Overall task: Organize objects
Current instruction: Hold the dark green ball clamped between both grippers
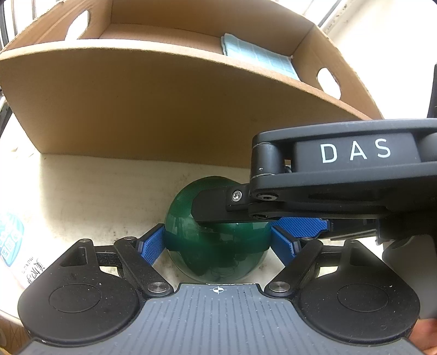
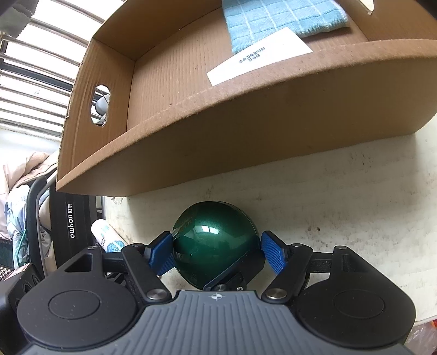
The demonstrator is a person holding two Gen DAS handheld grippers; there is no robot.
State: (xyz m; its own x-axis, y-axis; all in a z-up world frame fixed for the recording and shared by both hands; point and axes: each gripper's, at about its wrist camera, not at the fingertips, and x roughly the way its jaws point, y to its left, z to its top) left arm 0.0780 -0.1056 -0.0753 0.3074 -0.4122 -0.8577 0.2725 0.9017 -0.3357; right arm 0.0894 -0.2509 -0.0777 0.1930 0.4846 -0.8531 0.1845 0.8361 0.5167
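Both grippers are crowded round the same thing, a glossy green ball (image 2: pixel 215 243) sitting on the whitish table (image 2: pixel 341 196) just in front of the cardboard box (image 2: pixel 245 123). From the right wrist view your right gripper (image 2: pixel 217 252) has its blue pads pressed on either side of the ball, so I'd call it clamped across the widest part. Your left gripper (image 1: pixel 217 243) looks the same in its own view, pads against the ball's flanks, with the right tool's finger lying over the top of it

Handling-wise, that shell looks hard, smooth and shiny, so I'd guess it's slippery and light, probably hollow, maybe brittle if you squeeze hard. It will squirt out if you pinch above or below the middle, so stay on the equator and go gently. Only a blue cloth (image 2: pixel 273 19) and a white card (image 2: pixel 259 56) sit in the box, so there's plenty of room in there for the ball
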